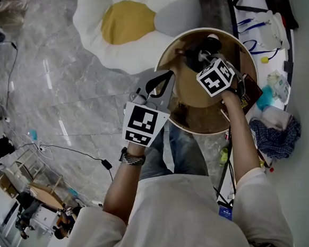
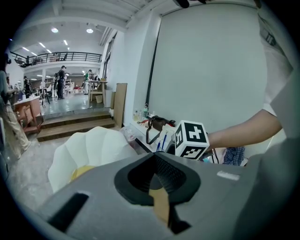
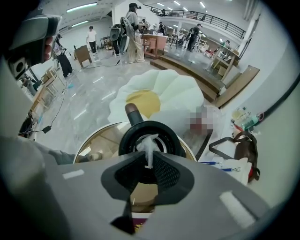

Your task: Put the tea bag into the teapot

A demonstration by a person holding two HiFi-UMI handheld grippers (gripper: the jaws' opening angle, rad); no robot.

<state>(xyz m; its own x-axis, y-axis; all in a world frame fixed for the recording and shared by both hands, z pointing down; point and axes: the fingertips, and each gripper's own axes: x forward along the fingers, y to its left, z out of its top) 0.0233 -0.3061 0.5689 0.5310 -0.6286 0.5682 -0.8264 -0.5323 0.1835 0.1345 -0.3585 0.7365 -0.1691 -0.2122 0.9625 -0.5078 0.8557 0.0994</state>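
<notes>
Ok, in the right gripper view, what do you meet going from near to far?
The tea bag pinched in the right gripper → teapot → flower cushion → steps.

From the head view, the round black teapot (image 1: 210,42) is largely covered by the right gripper (image 3: 149,157) and its marker cube, and the crumpled white tea bag (image 3: 147,144) cannot be made out there. In the right gripper view, the bag's lower end is hidden between the jaws, and the grey housing hides the teapot's lower body. The round wooden desk (image 1: 194,90) is partly hidden by that arm. The tan strip below the left gripper (image 2: 155,159) jaws is too narrow to identify.
</notes>
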